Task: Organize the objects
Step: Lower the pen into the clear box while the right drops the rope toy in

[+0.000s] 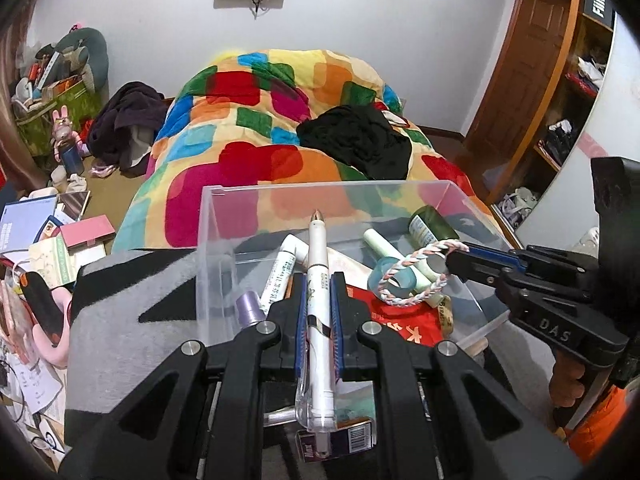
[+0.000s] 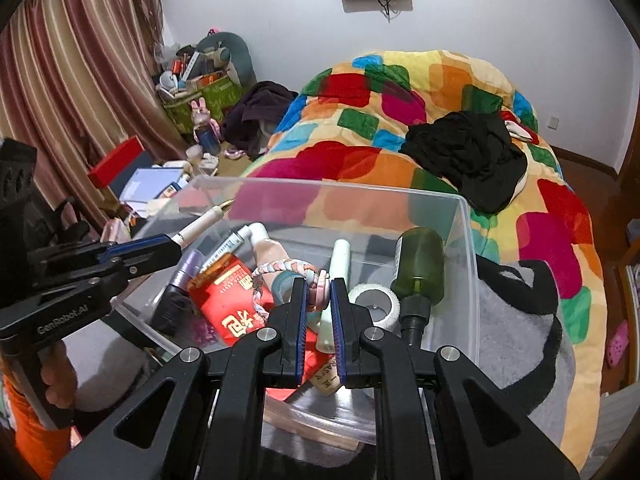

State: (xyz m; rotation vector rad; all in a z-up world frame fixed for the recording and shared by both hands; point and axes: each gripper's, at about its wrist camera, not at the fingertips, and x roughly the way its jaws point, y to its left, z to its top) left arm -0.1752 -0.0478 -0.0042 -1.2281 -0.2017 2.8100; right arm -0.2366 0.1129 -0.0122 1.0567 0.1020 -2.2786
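Over the clear bin (image 1: 452, 196), the left gripper (image 1: 318, 304) clamped a white pen (image 1: 318, 280), long axis toward 12 o'clock; the right gripper (image 2: 319, 292) pinched a braided bracelet (image 2: 280, 270) above the bin's contents.

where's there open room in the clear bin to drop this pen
Bare floor shows along the clear bin's far wall, behind the green bottle. The near half is crowded: red packet, tape roll, tubes. The left gripper holds the pen.

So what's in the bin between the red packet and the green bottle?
A pale green tube and a white tape roll, clearest in the right wrist view.
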